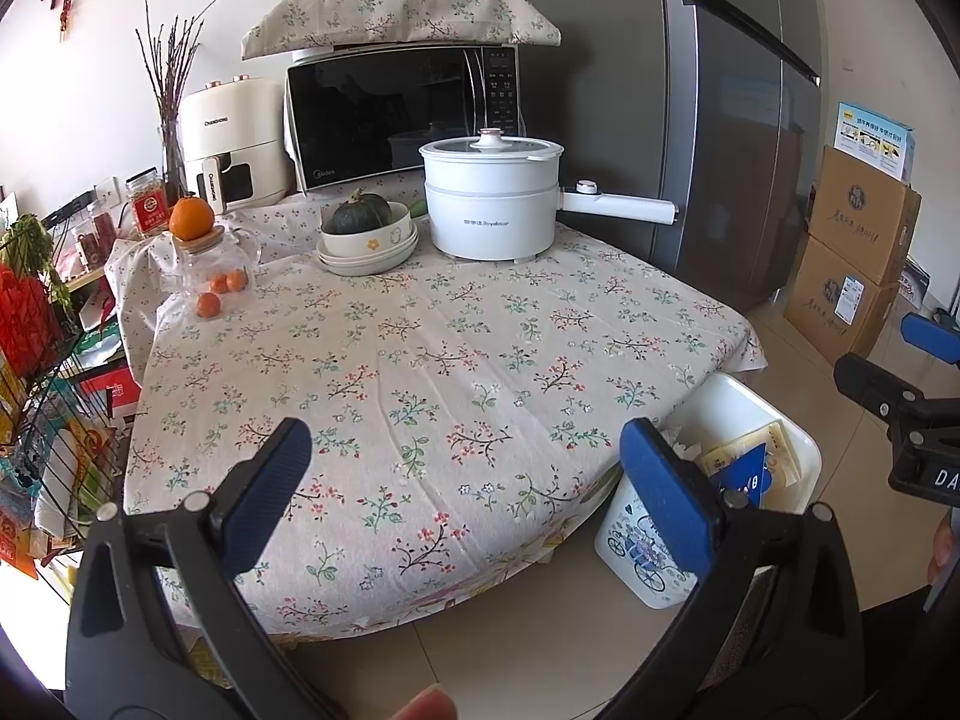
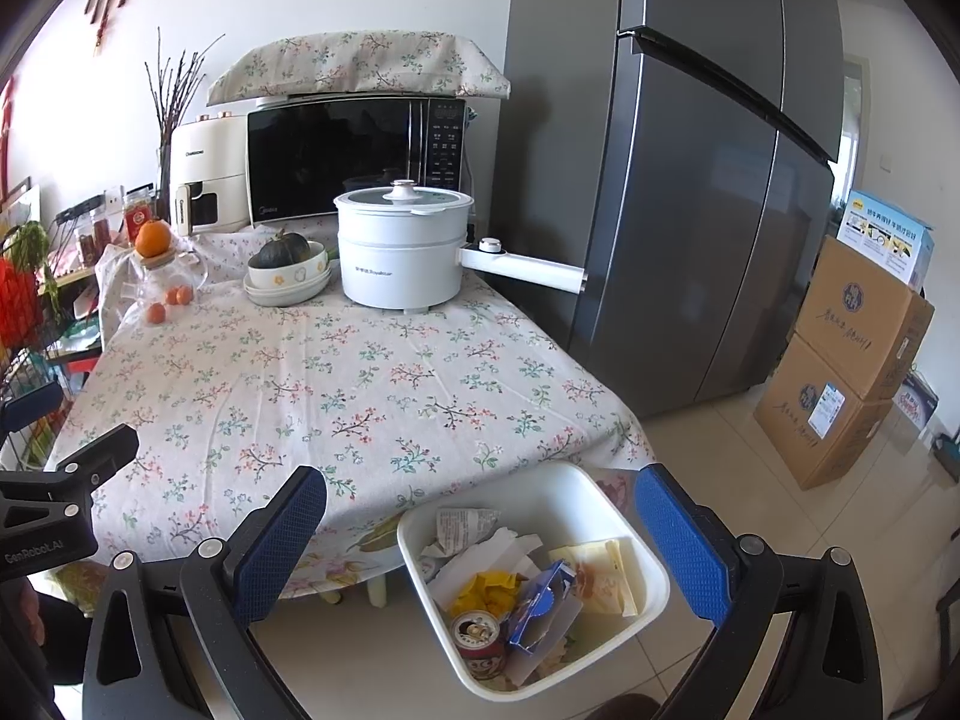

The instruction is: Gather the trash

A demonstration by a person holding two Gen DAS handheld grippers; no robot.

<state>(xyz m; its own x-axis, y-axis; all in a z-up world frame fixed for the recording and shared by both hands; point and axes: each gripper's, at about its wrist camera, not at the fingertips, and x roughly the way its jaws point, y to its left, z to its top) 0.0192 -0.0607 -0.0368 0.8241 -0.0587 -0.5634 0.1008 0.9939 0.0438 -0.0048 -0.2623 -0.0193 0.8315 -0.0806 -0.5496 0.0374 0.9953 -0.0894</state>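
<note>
The white plastic bin is sitting on the tiled floor directly ahead of and below the right gripper, framed between its two blue textured pads, which are standing wide apart and gripping nothing. Inside the bin, trash is piling up: crumpled white paper, a yellow crinkled wrapper, a flattened blue carton, a pale cream packet, and a red drink can lying toward the near wall; whatever is lying under these is too buried to make out. The left gripper is also hanging with its jaws spread and empty, hovering over the near edge of the table, whose floral cloth is lying slightly wrinkled ahead of it, while the bin is showing just past its right pad. Far ahead of both tools, a smooth white electric pot with a glass lid and a long handle is standing on the cloth, and to its left a stack of cream bowls is holding a dark green squash. Farther left, a clear glass jar is carrying an orange on its cork lid, with small oranges beside it.
</note>
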